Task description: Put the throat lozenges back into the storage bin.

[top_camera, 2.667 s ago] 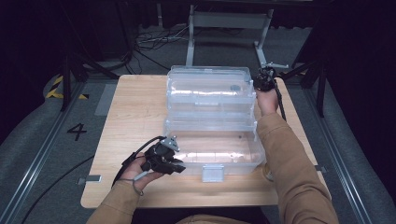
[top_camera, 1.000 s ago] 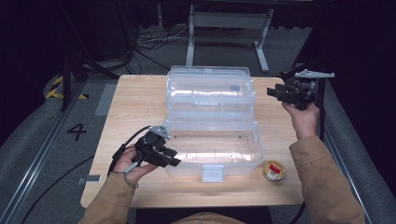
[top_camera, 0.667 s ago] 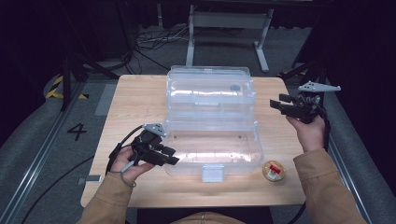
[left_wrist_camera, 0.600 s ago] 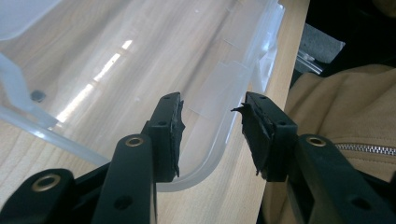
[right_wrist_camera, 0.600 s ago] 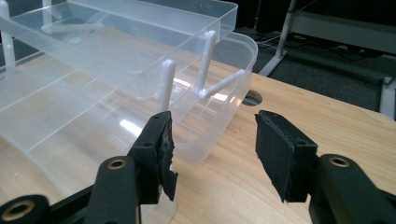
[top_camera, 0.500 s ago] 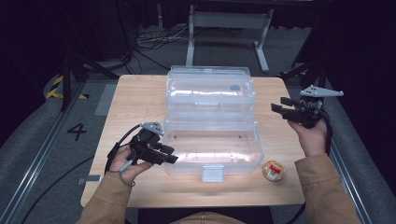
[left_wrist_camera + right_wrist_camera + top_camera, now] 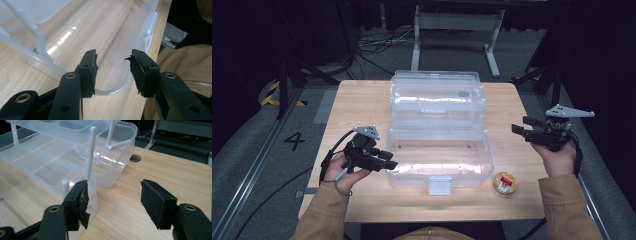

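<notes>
A clear plastic box [image 7: 439,150] stands open in the middle of the wooden table, its tiered trays [image 7: 437,97] raised behind the bottom tub. My left gripper [image 7: 391,163] is at the tub's front left corner. Its jaws have just been opening and now stand open [image 7: 113,65], with the tub's curved rim [image 7: 112,90] below the gap and no pad touching it. My right gripper [image 7: 517,128] hovers to the right of the box, apart from it. Its jaws have also just been opening and are open [image 7: 113,198] on nothing, over bare wood, with the box's corner [image 7: 92,195] just behind the left jaw.
A small round tin [image 7: 505,182] with a red and yellow top lies near the table's front edge, right of the box's latch [image 7: 439,186]. A round hole [image 7: 136,158] is in the tabletop beyond the box. Dark floor, cables and stand legs surround the table [image 7: 357,105].
My right hand has left the box's far right corner and moved right and toward the person, its jaws wider. The small tin has come into sight. The left gripper has stayed at the front left corner.
</notes>
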`<act>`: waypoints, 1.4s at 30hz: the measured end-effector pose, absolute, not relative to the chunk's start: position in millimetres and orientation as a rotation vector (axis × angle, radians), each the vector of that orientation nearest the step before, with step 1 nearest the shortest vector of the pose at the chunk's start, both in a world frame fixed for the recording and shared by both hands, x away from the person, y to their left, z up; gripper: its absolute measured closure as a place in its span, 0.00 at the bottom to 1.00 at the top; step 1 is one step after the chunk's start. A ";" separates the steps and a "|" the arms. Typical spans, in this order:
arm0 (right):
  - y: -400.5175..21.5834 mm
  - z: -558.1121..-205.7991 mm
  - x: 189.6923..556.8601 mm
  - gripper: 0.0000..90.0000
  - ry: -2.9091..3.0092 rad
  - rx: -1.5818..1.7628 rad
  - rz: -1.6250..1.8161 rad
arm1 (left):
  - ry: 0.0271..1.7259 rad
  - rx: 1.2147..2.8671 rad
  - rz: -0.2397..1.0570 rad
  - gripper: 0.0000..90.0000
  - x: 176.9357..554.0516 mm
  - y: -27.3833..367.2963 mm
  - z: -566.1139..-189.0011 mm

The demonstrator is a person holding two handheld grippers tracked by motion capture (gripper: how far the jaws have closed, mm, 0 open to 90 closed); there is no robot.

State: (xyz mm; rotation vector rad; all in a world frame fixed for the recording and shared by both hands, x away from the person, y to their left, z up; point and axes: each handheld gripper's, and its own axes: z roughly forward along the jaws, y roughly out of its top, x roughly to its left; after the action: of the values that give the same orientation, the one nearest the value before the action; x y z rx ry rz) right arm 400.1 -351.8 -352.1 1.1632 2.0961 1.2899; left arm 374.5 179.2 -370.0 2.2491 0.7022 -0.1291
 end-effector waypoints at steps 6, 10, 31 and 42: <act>-358.4 -358.0 393.6 0.42 2.108 1.179 1.276 | 0.730 2.244 -0.129 0.62 375.7 185.1 -369.1; -362.0 -361.2 388.1 0.42 2.121 1.190 1.280 | 0.753 2.235 -0.118 0.63 375.1 191.4 -368.4; -350.7 -373.0 369.2 0.42 2.281 1.109 1.191 | 0.879 2.172 -0.032 0.72 376.9 214.7 -368.7; -335.0 -390.2 367.2 0.37 2.415 1.070 1.121 | 0.935 2.149 0.041 0.68 376.5 220.0 -368.2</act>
State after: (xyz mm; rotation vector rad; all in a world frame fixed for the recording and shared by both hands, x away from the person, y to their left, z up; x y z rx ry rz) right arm 367.2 -335.0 -390.2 1.0701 2.4152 1.1209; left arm 376.5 220.0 -368.2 2.1489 0.9351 0.0407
